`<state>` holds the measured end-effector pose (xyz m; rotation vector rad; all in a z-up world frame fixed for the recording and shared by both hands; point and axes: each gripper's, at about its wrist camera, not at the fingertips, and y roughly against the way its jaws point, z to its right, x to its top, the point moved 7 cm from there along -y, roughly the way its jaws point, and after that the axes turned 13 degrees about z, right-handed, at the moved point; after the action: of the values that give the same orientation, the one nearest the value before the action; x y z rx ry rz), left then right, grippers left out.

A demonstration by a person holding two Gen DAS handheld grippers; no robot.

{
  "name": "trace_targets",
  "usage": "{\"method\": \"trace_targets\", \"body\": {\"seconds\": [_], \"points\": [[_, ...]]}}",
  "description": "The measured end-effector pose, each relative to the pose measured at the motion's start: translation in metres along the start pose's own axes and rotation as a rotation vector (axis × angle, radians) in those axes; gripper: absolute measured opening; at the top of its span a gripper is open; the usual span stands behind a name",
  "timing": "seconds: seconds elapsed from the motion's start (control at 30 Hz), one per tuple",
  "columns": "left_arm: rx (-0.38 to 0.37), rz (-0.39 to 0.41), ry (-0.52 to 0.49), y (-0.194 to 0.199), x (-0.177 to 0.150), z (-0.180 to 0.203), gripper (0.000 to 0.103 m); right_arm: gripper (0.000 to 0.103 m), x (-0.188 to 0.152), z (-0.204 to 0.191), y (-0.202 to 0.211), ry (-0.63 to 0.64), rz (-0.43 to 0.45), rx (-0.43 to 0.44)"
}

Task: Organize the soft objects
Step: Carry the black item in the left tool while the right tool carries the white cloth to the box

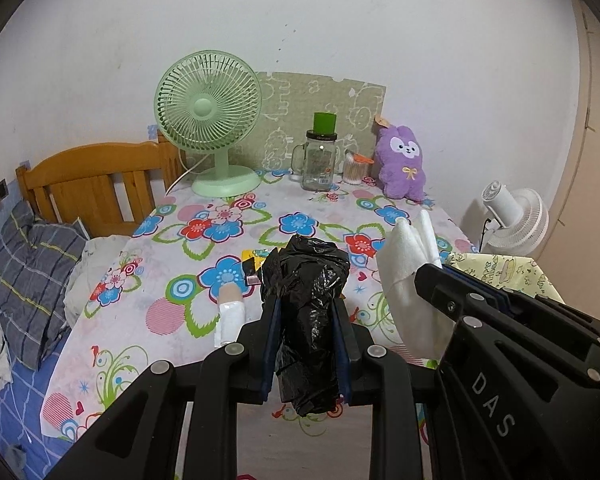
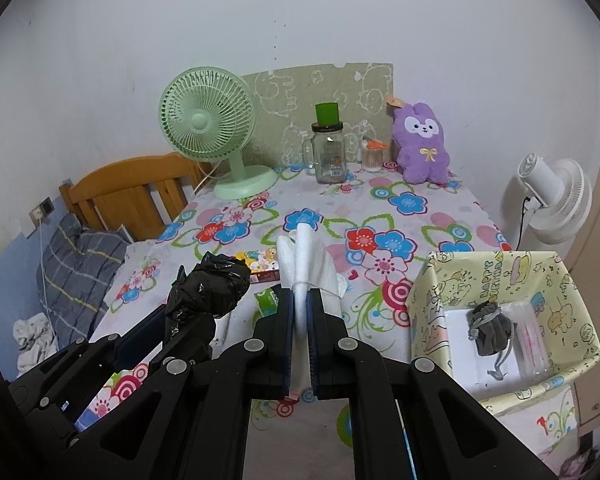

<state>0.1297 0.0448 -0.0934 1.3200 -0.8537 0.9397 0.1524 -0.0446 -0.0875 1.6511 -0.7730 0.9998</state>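
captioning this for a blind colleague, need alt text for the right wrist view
The right hand-held gripper is shut on a folded white cloth above a floral-covered table, beside the left hand-held gripper, which grips a crumpled black plastic bag. To the right, a yellow cartoon-print box holds a grey drawstring pouch.

Left gripper [image 1: 306,344] matte black with slotted linkage arms, round silver rivets, blue-edged fingers [image 1: 271,344], right gripper [image 2: 302,336] alike, white "DAS" lettering
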Motion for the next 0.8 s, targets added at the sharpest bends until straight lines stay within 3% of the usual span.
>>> {"method": "trace_targets", "body": {"seconds": [0.8], "points": [[-0.056, 0.036, -0.047, 0.001, 0.024, 0.053, 0.023, 0.01, 0.027, 0.045, 0.022, -0.015, 0.05, -0.048]]}}
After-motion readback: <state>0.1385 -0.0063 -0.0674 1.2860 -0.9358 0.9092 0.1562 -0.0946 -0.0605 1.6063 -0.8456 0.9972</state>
